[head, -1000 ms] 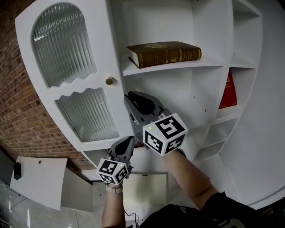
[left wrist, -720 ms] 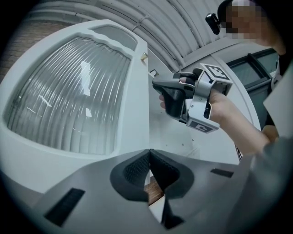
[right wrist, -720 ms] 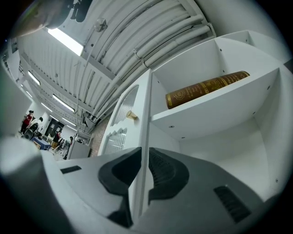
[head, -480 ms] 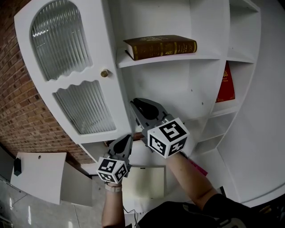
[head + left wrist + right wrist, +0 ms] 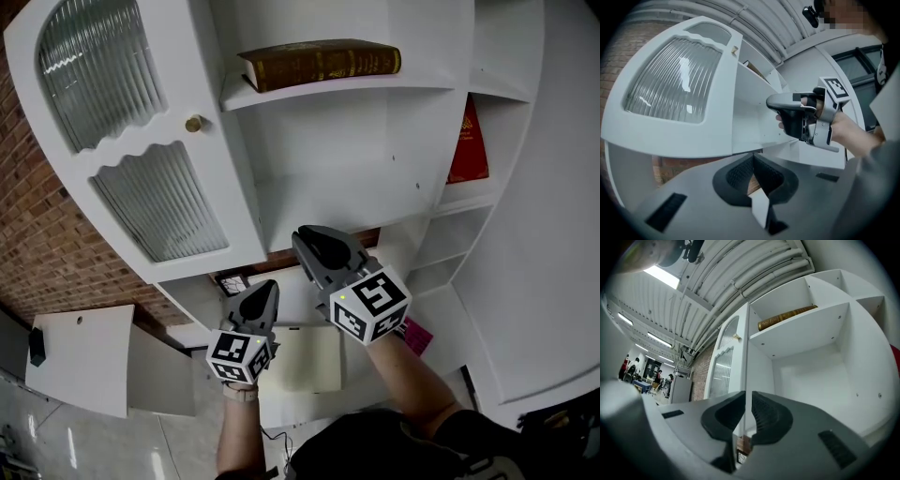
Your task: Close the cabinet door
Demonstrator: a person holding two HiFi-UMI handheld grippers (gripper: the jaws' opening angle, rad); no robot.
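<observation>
My left tool [image 5: 266, 287] had its jaws pressed fully together with nothing between them. It sat low, just under the bottom edge of the cabinet door [image 5: 141, 141], pointing roughly level. In the left gripper view the door's underside ran across above the closed jaws, with a strip of brick wall [image 5: 37, 234] showing beneath it. My right tool [image 5: 311, 236] was beside it and a little higher. Its jaws had just drawn in to a thin slit, and they held nothing. It aimed slightly upward into the open white cabinet [image 5: 375, 159], at the bare compartment below the upper shelf [image 5: 422, 82]. In the right gripper view the door's free edge stood as a vertical line right above that slit.

The door hung wide open, swung out to the left of the cabinet. It had two ribbed glass panes and a small brass knob [image 5: 194, 123] near its free edge. A brown book [image 5: 319, 64] lay flat on the upper shelf. A red book [image 5: 467, 145] stood in the narrow side compartment to the right.
</observation>
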